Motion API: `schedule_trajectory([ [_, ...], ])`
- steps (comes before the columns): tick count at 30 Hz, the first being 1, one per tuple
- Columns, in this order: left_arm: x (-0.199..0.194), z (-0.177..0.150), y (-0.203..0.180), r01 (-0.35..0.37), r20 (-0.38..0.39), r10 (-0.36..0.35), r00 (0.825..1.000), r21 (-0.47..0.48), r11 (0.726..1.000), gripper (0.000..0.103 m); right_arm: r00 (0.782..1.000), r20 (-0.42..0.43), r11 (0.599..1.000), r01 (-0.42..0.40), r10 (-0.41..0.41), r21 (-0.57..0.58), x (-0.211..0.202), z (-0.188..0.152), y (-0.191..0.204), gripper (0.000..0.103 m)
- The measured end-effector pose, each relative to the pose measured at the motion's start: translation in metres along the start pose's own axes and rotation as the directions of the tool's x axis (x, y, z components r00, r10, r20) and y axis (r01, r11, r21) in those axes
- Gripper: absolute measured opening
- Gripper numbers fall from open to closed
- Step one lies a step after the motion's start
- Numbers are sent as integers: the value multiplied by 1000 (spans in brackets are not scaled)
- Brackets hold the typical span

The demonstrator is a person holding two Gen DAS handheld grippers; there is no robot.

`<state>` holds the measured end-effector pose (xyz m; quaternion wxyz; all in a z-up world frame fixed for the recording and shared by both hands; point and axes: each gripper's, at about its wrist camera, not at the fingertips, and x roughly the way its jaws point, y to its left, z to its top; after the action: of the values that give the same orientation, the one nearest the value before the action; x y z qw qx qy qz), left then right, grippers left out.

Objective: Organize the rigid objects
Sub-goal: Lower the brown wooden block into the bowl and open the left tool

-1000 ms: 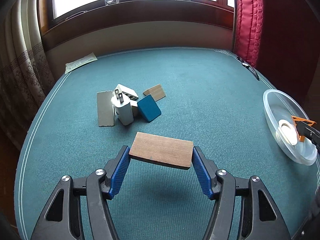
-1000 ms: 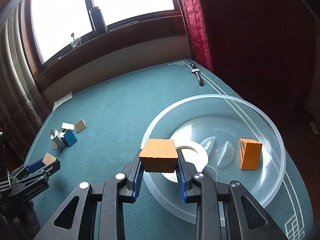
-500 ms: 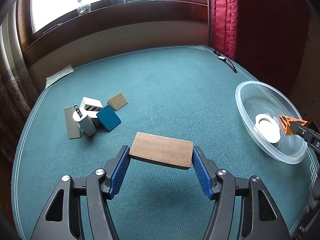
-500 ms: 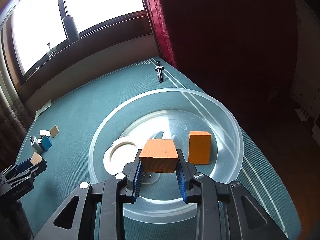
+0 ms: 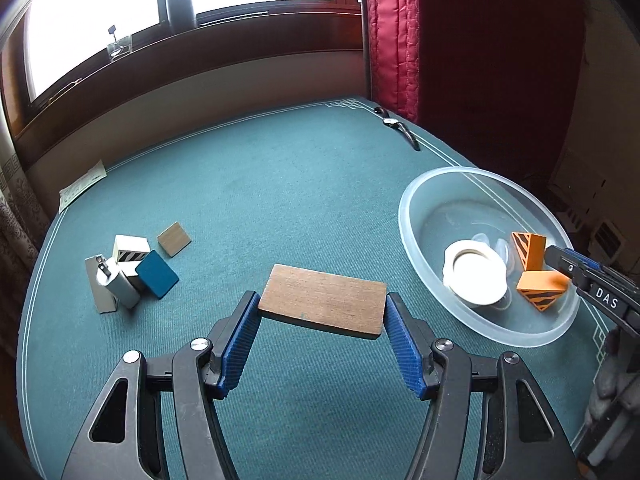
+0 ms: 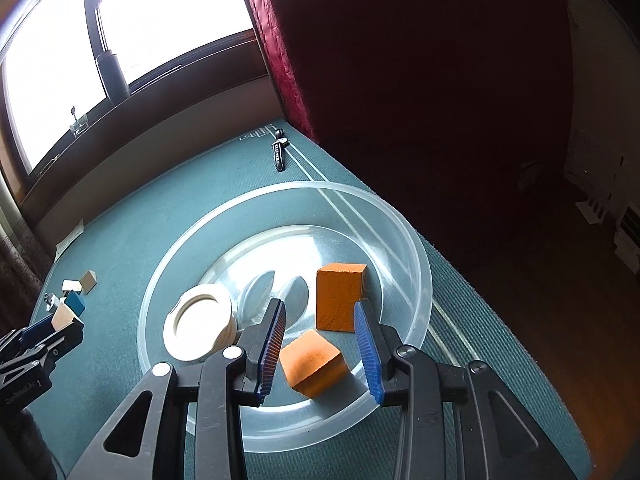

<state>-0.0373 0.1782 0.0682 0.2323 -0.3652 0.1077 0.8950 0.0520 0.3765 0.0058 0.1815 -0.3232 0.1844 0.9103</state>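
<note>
My left gripper (image 5: 323, 308) is shut on a flat brown wooden board (image 5: 324, 298), held level above the green table. My right gripper (image 6: 320, 318) is open over the clear plastic bowl (image 6: 420, 272). An orange block (image 6: 312, 362) lies tilted in the bowl just below the open jaws, free of them. A second orange block (image 6: 338, 298) stands upright behind it, and a white ring (image 6: 198, 322) lies at the bowl's left. In the left wrist view the bowl (image 5: 416, 264) sits at the right with both orange blocks (image 5: 540, 288).
A cluster of small pieces lies at the table's left: a white charger (image 5: 116, 288), a blue tile (image 5: 157, 274), a striped white block (image 5: 130, 248), a grey slab (image 5: 96, 292) and a small wooden tile (image 5: 174, 239). A wristwatch (image 5: 398, 128) lies at the far edge. A paper slip (image 5: 82, 186) lies far left.
My right gripper has opened and the orange block has dropped from it into the bowl. My left gripper, still holding the board, has swung right so the bowl is nearer.
</note>
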Motion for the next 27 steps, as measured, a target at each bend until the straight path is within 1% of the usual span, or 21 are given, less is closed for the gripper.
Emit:
schedule_trajectory([
  [5, 2, 8, -24, 48, 1, -48, 999, 32, 998, 64, 1000, 0, 1000, -3, 3, 11, 0, -1, -4, 38],
  [9, 5, 12, -45, 103, -3, -103, 995, 61, 993, 64, 1000, 3, 1000, -2, 2, 26, -1, 0, -8, 38],
  [14, 10, 16, -69, 176, -19, -175, 984, 92, 980, 64, 1000, 7, 999, 1, -1, 40, -2, 2, -12, 40],
  [21, 12, 21, -95, 252, -22, -252, 968, 131, 959, 64, 1000, 6, 999, 1, -1, 43, -2, 3, -11, 41],
  [22, 12, 21, -97, 260, -22, -259, 966, 131, 957, 65, 1000, 5, 999, 1, -2, 45, -2, 3, -11, 41],
  [24, 14, 22, -98, 267, -23, -266, 964, 123, 956, 74, 1000, 6, 999, 3, -4, 48, -2, 3, -12, 41],
  [27, 15, 21, -96, 260, -25, -259, 966, 112, 959, 74, 1000, 6, 999, 5, -5, 51, -2, 3, -12, 41],
])
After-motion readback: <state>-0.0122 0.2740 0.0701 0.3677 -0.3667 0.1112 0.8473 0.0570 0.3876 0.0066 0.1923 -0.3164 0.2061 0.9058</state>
